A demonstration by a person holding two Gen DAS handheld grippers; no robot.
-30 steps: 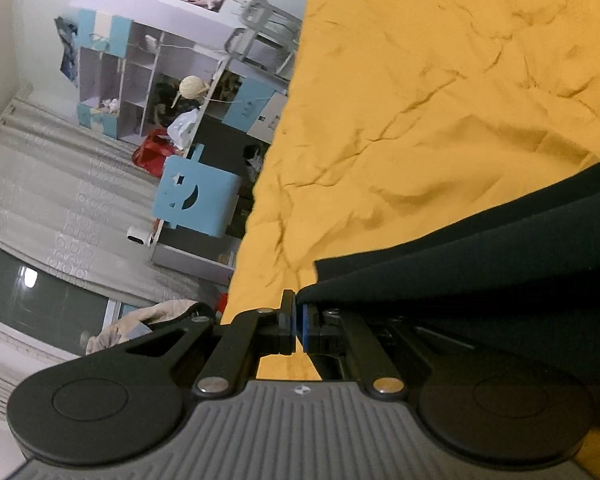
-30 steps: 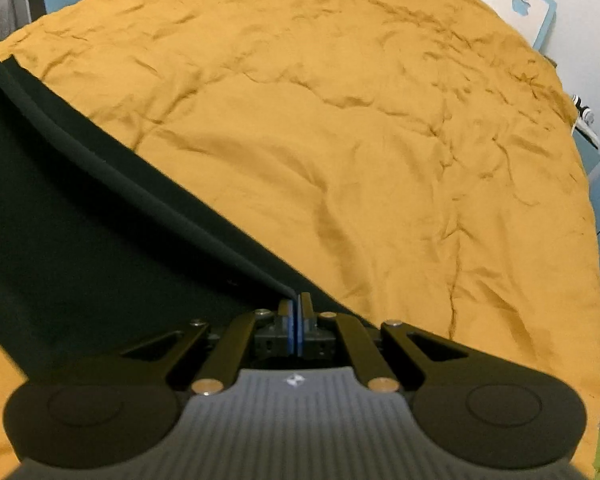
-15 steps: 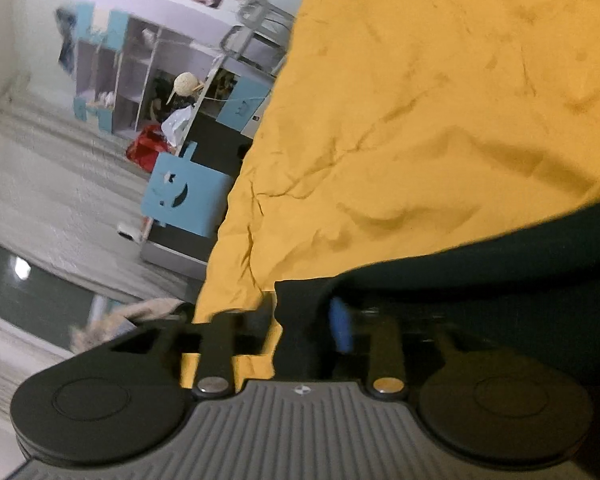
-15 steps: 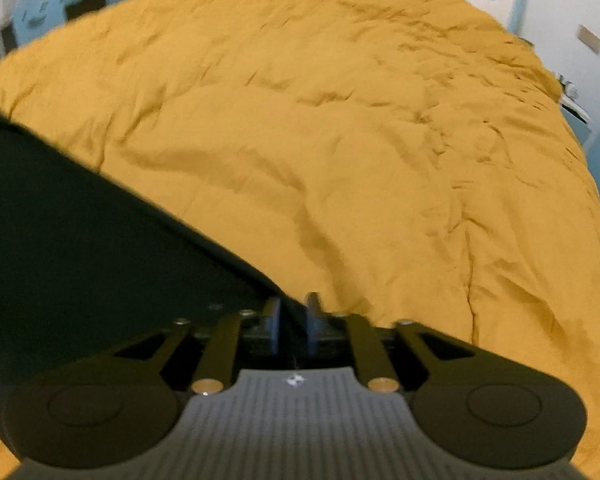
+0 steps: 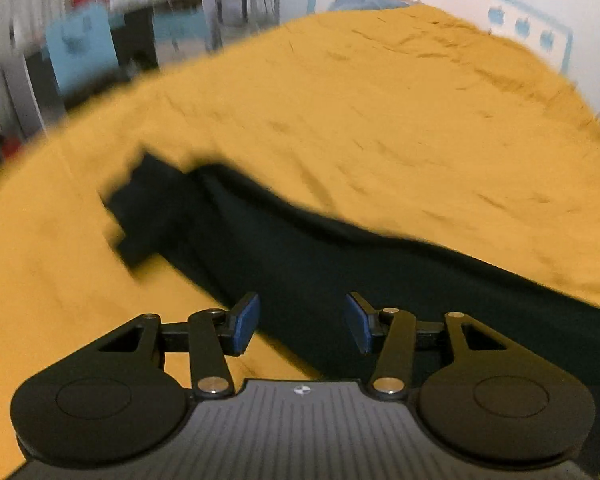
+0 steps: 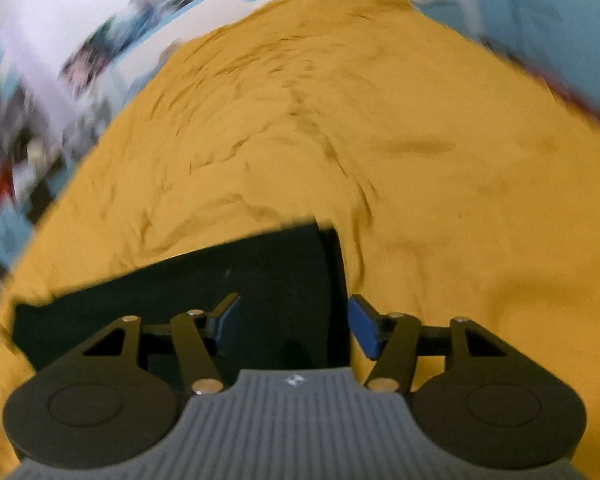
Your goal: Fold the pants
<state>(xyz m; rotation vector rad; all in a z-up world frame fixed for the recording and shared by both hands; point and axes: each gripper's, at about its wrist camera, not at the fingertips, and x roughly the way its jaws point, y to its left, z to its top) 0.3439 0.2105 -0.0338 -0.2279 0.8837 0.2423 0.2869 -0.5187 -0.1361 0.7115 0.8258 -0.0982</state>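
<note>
The dark pants (image 5: 340, 280) lie flat on the yellow bedspread (image 5: 380, 120), running from the upper left to the lower right in the left wrist view. My left gripper (image 5: 302, 322) is open and empty just above them. In the right wrist view a corner of the pants (image 6: 260, 276) lies on the bedspread (image 6: 340, 120) below my right gripper (image 6: 292, 326), which is open and empty, with one blue pad (image 6: 362, 330) over the pants' right edge. Both views are blurred by motion.
Beyond the far edge of the bed are a blue chair (image 5: 84, 52) and dark furniture at the upper left. A white wall with a blue trim (image 5: 540, 36) runs behind the bed at the upper right.
Both grippers were shut on the pants' edge a second ago. They have opened and let go, and the pants now lie on the bed. Both grippers have swung and lifted away.
</note>
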